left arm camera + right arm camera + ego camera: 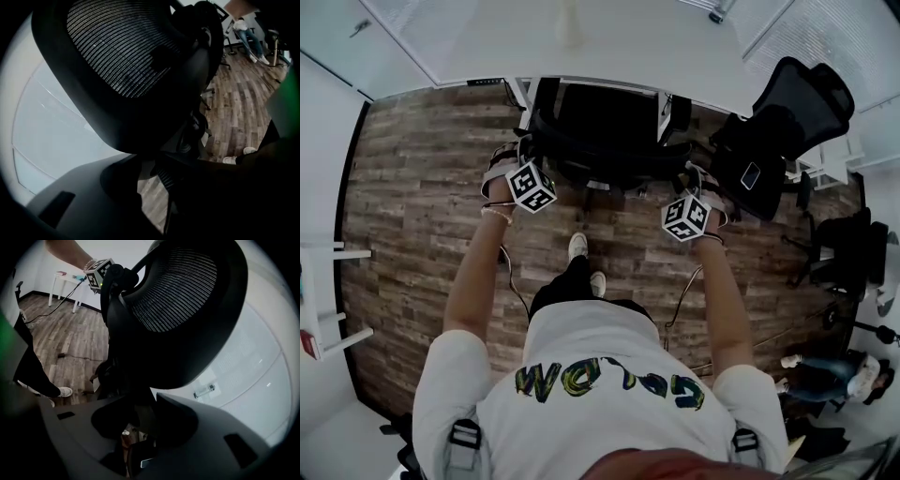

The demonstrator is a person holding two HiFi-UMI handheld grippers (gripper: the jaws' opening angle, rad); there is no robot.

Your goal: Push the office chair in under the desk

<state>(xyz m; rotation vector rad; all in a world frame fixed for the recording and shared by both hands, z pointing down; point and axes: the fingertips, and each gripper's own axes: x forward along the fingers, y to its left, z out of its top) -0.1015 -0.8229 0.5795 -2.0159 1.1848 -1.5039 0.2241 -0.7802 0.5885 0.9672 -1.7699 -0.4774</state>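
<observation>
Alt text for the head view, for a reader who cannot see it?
Seen from above, a person in a white shirt reaches both arms forward, left tool and right tool at the backrest of a black office chair standing at a white desk. Another black chair stands to the right on the wood floor.

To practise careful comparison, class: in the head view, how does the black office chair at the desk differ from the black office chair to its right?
The desk office chair faces the white desk squarely; the right office chair stands angled, off to its side. The left tongs and right tongs grip the desk office chair; no tongs touch the right office chair. Both are black, on wood flooring.
</observation>
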